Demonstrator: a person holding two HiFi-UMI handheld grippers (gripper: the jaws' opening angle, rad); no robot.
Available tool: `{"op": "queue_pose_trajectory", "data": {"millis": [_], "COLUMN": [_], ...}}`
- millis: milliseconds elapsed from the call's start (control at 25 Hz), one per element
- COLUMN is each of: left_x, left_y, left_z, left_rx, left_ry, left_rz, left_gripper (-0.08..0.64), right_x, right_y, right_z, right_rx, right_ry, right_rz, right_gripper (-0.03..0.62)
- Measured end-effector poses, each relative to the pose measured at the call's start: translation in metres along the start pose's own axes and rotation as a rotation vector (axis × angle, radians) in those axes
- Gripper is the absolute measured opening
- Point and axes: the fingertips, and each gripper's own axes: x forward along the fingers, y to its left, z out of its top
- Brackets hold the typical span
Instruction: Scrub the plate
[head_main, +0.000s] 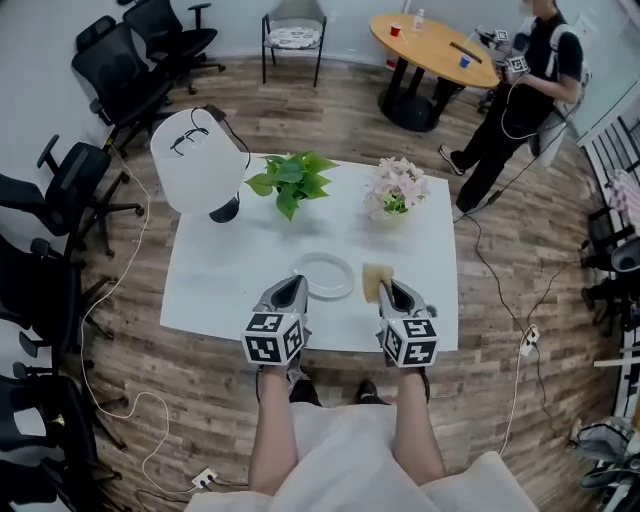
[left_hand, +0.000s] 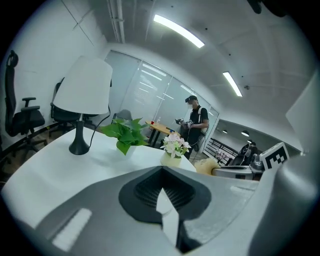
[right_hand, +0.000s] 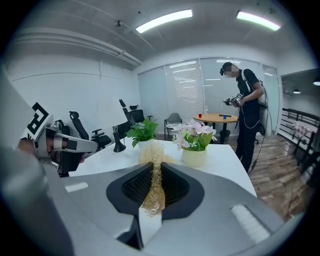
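A white plate (head_main: 324, 275) lies flat near the front edge of the white table (head_main: 230, 280). My left gripper (head_main: 291, 289) sits just left of the plate at the table's front, jaws shut with nothing between them (left_hand: 162, 192). My right gripper (head_main: 385, 290) is to the right of the plate, shut on a tan fibrous scrubber (head_main: 375, 279). In the right gripper view the scrubber (right_hand: 154, 177) stands pinched between the jaws and sticks out ahead of them. The plate itself does not show in either gripper view.
A white lamp (head_main: 197, 160) stands at the table's back left, a green potted plant (head_main: 291, 181) and a flower pot (head_main: 396, 190) at the back. Black office chairs (head_main: 60, 190) line the left. A person (head_main: 520, 90) stands by a round wooden table (head_main: 432, 48) far right.
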Motion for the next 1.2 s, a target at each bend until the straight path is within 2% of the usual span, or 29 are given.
{"op": "queue_pose_trajectory", "data": {"millis": [280, 480, 920, 1200], "left_x": [0.010, 0.009, 0.020, 0.029], "left_y": [0.005, 0.006, 0.009, 0.014], "left_z": [0.007, 0.006, 0.007, 0.011], "left_rx": [0.087, 0.140, 0.198, 0.223], "left_ry": [0.060, 0.092, 0.133, 0.150], "left_rz": [-0.087, -0.122, -0.146, -0.135], "left_gripper": [0.000, 0.001, 0.000, 0.000], "right_x": [0.001, 0.003, 0.014, 0.034], "right_y": [0.012, 0.021, 0.020, 0.023], "right_z": [0.002, 0.004, 0.006, 0.014], "right_rx": [0.046, 0.071, 0.106, 0.099], "right_ry": [-0.039, -0.057, -0.066, -0.063], "right_rz": [-0.066, -0.090, -0.104, -0.067], "right_gripper": [0.069, 0.069, 0.069, 0.069]}}
